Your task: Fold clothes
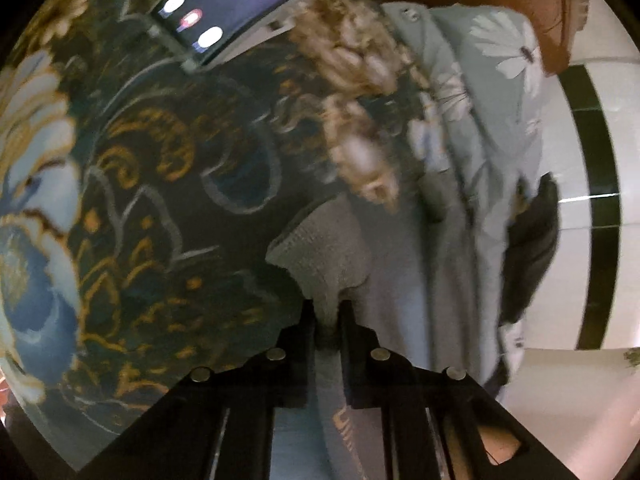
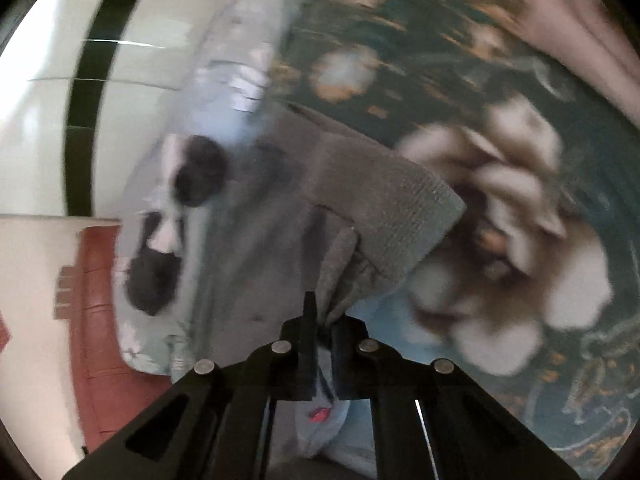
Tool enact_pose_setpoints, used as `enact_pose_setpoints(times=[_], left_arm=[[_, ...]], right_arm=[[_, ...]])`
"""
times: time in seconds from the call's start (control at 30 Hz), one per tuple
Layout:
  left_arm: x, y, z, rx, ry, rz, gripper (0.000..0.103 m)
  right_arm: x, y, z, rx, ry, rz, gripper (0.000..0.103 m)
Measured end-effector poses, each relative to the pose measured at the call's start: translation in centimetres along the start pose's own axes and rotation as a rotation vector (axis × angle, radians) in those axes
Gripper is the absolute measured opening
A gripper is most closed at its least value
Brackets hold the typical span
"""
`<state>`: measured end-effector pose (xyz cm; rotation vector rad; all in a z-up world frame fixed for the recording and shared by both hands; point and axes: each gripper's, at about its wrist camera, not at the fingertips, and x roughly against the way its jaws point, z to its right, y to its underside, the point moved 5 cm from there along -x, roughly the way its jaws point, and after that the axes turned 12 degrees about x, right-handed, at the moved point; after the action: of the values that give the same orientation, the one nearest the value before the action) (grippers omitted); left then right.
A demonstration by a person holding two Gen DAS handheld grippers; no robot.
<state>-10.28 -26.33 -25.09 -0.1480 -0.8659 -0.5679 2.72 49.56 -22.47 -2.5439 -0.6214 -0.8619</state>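
1. Evidently, a grey knitted garment [image 1: 320, 248] is pinched at its ribbed hem between the closed jaws of the left gripper [image 1: 327, 320], the cloth being bunched between the pads.
2. Another ribbed edge of the same garment [image 2: 384, 208] is clamped by the right gripper [image 2: 322, 320], also shut on the fabric.
3. The garment is seen partly raised over a dark floral bedspread [image 1: 160, 184], beside a pale flowered cloth [image 1: 500, 92].
4. No finished fold can be made out; the work is judged to be at an early stage.
5. Laying flat, folding and smoothing appear still to be done.
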Motion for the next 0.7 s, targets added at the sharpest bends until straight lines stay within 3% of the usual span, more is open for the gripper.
enact_pose_setpoints(times=[0.17, 0.33, 0.4, 0.7], left_arm=[[0.8, -1.1, 6.1, -0.033, 0.018, 0.016, 0.011], [-0.5, -2.5, 12.3, -0.029, -0.046, 0.042, 0.011], [-2.8, -3.3, 15.1, -0.045, -0.12, 0.035, 0.011], [-15.0, -6.0, 22.2, -0.083, -0.303, -0.015, 0.011]], right_arm=[[-0.1, -3.5, -4.3, 0.032, -0.084, 0.052, 0.005], [-1.7, -7.0, -7.1, 0.041, -0.105, 0.079, 0.005], [-2.8, -8.4, -7.4, 0.042, -0.081, 0.07, 0.005], [-10.2, -14.2, -7.8, 0.033, 0.072, 0.014, 0.005]])
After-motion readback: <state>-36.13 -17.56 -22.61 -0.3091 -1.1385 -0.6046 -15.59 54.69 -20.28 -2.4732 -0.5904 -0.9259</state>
